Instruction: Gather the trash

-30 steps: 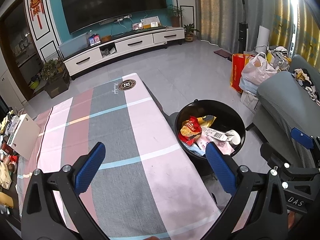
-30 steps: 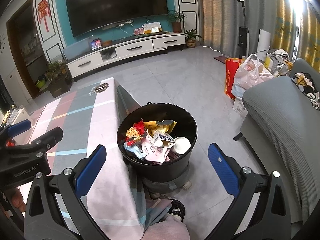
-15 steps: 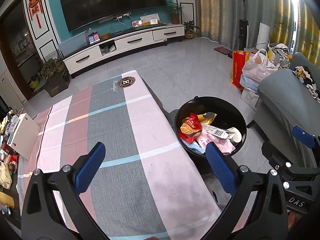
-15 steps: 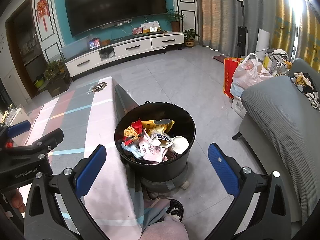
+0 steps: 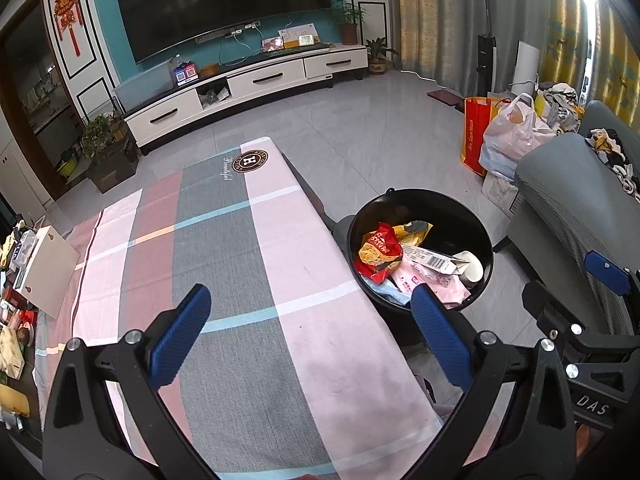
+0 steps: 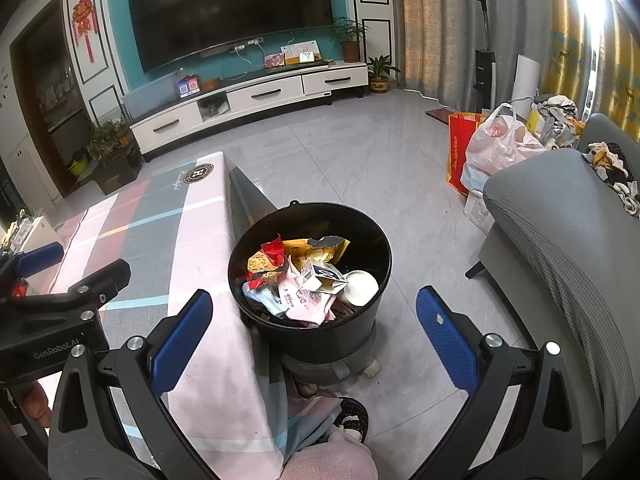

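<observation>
1. Where the table (image 5: 256,280) ends on its right, the cloth drops straight down, and the black bin (image 6: 312,332) stands just beside that edge on the floor.
2. Open grey tile floor (image 6: 360,160) runs from the bin to the TV cabinet (image 5: 248,84) at the far wall; a grey sofa (image 6: 560,240) closes off the right side, with bags (image 5: 504,132) beyond it.
3. Trash (image 6: 304,280) fills the bin: snack wrappers, a pink packet, a barcoded carton and a white cup.
4. Legible markings: "Beautiful" beside an "H" emblem (image 5: 250,161) at the far end of the tablecloth; "GenRobot.AI" and "DAS" on the gripper bodies.
5. Left gripper (image 5: 312,340): jaws spread wide, blue pads holding nothing, above the near part of the table, touching no object.
6. Right gripper (image 6: 316,336): jaws spread wide, empty, framing the bin from above without contact. A slippered foot (image 6: 352,420) shows below it.
</observation>
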`<state>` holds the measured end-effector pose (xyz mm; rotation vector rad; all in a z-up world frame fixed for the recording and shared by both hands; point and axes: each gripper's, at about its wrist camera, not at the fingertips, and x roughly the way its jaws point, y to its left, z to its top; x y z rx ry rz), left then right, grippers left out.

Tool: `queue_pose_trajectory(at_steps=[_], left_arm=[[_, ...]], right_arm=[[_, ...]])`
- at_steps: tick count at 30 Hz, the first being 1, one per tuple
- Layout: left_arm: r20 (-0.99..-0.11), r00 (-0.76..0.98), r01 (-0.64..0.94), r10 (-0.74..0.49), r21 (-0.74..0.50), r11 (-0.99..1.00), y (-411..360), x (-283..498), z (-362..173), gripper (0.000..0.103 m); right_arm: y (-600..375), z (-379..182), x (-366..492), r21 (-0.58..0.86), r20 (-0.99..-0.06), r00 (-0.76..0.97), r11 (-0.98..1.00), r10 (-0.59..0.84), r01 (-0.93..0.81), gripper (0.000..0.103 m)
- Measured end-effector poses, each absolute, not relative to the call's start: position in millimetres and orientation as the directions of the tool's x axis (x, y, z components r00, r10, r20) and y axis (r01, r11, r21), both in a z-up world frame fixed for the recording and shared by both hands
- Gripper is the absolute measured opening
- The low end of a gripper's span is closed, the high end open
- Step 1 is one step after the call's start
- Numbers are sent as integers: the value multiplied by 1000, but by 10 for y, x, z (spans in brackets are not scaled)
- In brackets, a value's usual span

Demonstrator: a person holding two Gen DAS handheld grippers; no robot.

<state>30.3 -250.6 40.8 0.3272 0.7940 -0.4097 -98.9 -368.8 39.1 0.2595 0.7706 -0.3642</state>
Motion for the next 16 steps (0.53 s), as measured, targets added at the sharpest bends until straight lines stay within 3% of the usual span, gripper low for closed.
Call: queue_pose_trajectory(at_steps=[16], left_arm=[[-742,632,468,-225,133,874,-2517,301,388,100]], right_arm=[[-3701,387,-987,97,-717,661,907,-223,411,100]])
